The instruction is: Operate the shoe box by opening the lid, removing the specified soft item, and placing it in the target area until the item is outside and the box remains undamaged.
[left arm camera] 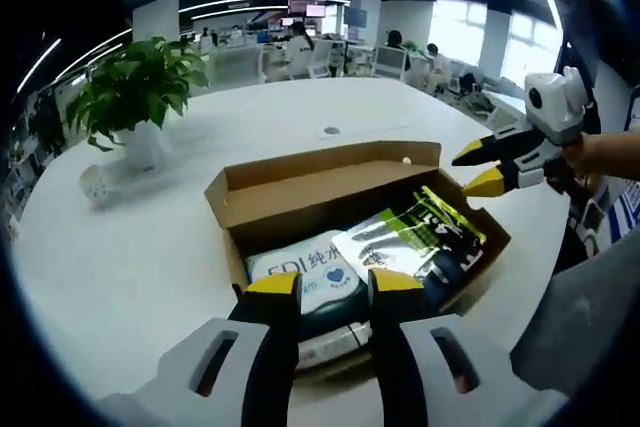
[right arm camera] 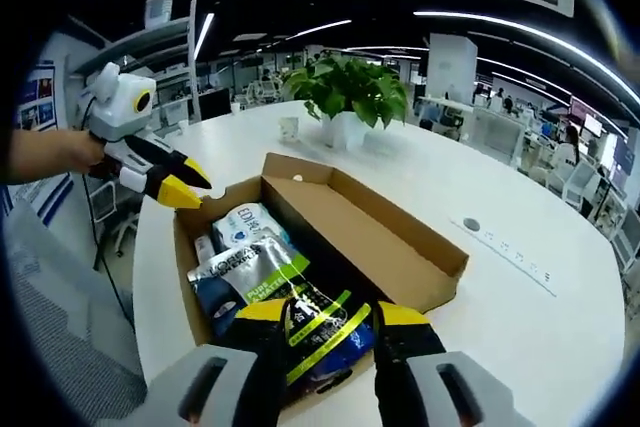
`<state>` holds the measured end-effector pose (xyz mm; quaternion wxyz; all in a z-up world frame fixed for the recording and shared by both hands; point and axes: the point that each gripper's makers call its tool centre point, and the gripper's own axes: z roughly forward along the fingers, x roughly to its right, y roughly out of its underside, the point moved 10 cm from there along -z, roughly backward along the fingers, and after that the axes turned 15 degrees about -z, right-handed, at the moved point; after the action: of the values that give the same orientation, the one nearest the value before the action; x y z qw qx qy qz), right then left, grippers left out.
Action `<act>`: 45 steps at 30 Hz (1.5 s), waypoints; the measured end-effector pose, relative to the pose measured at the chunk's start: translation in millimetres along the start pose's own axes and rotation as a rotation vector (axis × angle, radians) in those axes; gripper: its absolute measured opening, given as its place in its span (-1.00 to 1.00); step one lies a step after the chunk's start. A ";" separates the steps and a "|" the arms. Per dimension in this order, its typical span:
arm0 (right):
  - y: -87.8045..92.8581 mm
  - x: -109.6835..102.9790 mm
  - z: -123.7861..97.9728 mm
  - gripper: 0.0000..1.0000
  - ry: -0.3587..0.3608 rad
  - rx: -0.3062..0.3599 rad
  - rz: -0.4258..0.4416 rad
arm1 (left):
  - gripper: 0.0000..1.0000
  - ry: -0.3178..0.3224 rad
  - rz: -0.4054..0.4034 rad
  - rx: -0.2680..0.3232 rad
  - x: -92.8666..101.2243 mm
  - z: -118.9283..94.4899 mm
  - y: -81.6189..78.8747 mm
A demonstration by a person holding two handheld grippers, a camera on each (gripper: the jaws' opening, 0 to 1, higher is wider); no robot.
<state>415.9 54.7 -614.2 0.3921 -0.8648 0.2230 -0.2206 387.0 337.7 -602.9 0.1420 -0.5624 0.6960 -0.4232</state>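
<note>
We held both grippers, left gripper (left arm camera: 334,287) and right gripper (right arm camera: 331,315), with jaws parted and empty, over the shoe box (left arm camera: 300,192). Its lid lay open (packets exposed), near the table (left arm camera: 150,247) edge, ready for picking.

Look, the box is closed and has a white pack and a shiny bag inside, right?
Not quite. The box is open, its lid folded back, as the right gripper view shows. Inside lie the white pack and the shiny bag, just as you said.

We hold both grippers level and apart: the left gripper (left arm camera: 335,285) with its yellow-tipped fingers (left arm camera: 274,284) parted, the right gripper (right arm camera: 332,316) likewise spread, each gripped by a bare hand (left arm camera: 608,155).
</note>
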 end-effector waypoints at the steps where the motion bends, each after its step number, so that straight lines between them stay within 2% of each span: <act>1: 0.3 -0.1 1.3 -0.40 -0.001 -0.005 -0.005 | -0.48 0.003 -0.001 -0.002 0.4 1.4 0.6; 14: 2.5 -2.1 12.7 -0.34 -0.010 -0.057 0.020 | -0.46 0.029 -0.029 -0.071 10.2 18.3 14.6; 30: 0.5 -4.0 22.5 -0.30 -0.010 -0.080 0.037 | -0.47 0.051 -0.111 -0.201 14.6 36.3 23.9; 45: 1.1 -7.9 24.8 -0.30 -0.024 -0.081 0.054 | -0.65 0.091 -0.187 -0.279 15.6 52.5 36.3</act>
<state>423.1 72.9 -631.4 0.3651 -0.8762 0.2501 -0.1907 393.2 301.4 -657.3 -0.0091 -0.6191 0.6984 -0.3590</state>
